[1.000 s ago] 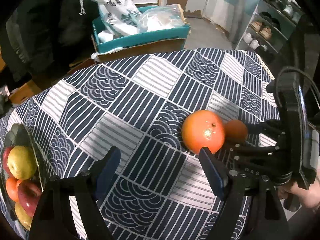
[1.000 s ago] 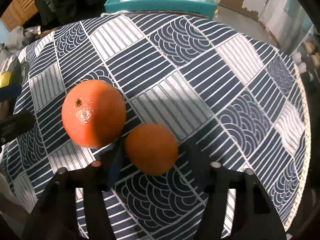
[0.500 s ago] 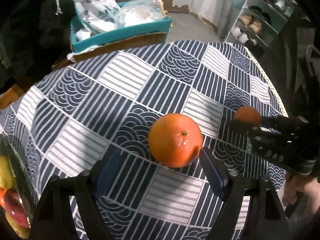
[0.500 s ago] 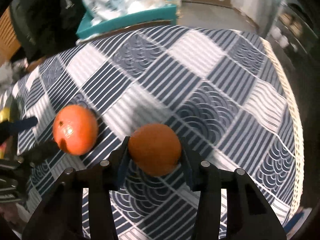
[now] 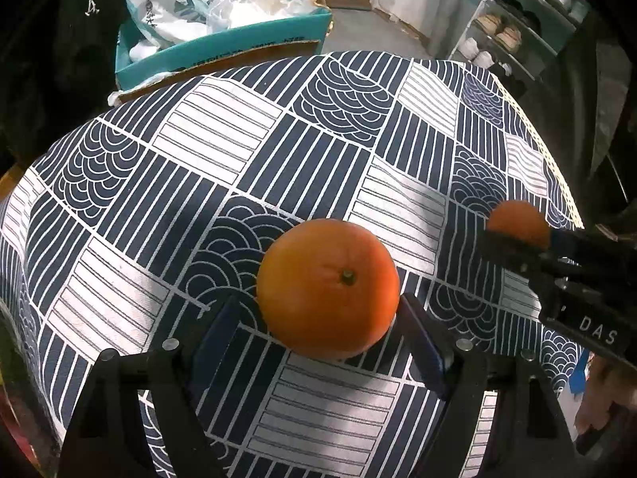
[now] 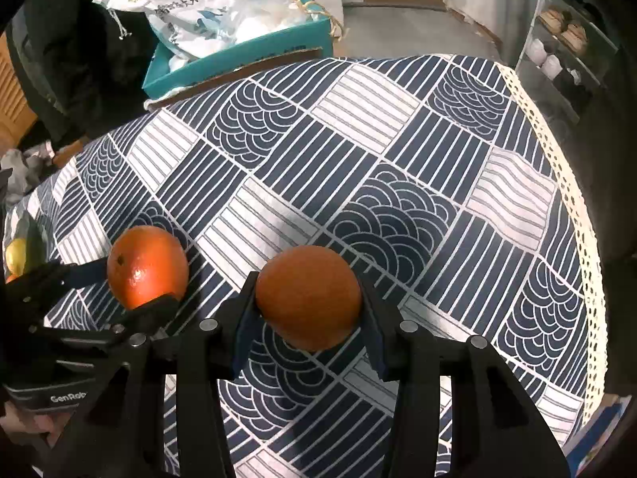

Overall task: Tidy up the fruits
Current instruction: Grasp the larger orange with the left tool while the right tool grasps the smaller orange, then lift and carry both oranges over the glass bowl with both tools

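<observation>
**Two oranges, one at each gripper**

Right gripper (image 6: 308, 304): jaws clamped on the smaller orange (image 6: 308, 296), both blue pads pressed against its sides, above the patterned tabletop (image 6: 398, 127). Left gripper (image 5: 322, 330): jaws closing, with the larger orange (image 5: 327, 288) between them, stem end facing up. The right-hand pad lies at the fruit's edge; a gap shows between the fruit and the left-hand pad, so no grip is made. The larger orange rests on the tabletop. Beyond the jaws, past the far tabletop edge, a teal box (image 5: 223, 46) holds white bags (image 6: 179, 8). A yellow fruit (image 6: 16, 261) lies far left of the right jaws.
</observation>
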Motion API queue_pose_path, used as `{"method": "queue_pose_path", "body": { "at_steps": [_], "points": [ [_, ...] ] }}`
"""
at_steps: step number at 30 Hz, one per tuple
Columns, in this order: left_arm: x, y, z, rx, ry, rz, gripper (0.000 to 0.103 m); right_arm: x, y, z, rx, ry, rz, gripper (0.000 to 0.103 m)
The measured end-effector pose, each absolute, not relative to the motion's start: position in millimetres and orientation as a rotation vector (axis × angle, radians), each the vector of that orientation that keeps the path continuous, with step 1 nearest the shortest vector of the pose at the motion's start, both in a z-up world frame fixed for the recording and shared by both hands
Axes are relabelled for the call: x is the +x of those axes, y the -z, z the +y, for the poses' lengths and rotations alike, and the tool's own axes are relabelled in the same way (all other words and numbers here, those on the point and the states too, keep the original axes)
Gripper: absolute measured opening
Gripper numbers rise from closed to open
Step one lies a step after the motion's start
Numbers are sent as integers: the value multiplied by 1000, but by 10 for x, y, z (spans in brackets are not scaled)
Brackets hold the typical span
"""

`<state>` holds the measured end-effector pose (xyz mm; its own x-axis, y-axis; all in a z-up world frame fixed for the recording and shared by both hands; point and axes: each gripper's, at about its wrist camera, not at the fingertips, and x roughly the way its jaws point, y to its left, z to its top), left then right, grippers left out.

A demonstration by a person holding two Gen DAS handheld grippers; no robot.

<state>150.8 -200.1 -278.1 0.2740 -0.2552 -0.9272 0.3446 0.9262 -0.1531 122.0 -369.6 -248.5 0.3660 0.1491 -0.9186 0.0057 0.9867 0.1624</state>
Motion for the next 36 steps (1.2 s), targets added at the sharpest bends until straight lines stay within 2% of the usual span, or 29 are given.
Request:
{"method": "queue_pose_path", "body": {
  "at_steps": [1, 2, 18, 36],
  "points": [
    [1503, 2786, -2011, 81, 415, 1227, 77, 1219, 2496, -3680, 145, -95, 1195, 46],
    [1501, 2790, -2023, 76, 427, 1229, 70, 1216, 2503, -3678, 144, -95, 1196, 46],
    [1426, 2663, -1918, 81, 395, 1211, 67, 1166, 2347, -3663, 121, -88, 1156, 46],
    [1181, 1958, -1675, 120, 330, 1080, 67, 1089, 1702, -3463, 57, -113, 1038, 46]
  ]
}}
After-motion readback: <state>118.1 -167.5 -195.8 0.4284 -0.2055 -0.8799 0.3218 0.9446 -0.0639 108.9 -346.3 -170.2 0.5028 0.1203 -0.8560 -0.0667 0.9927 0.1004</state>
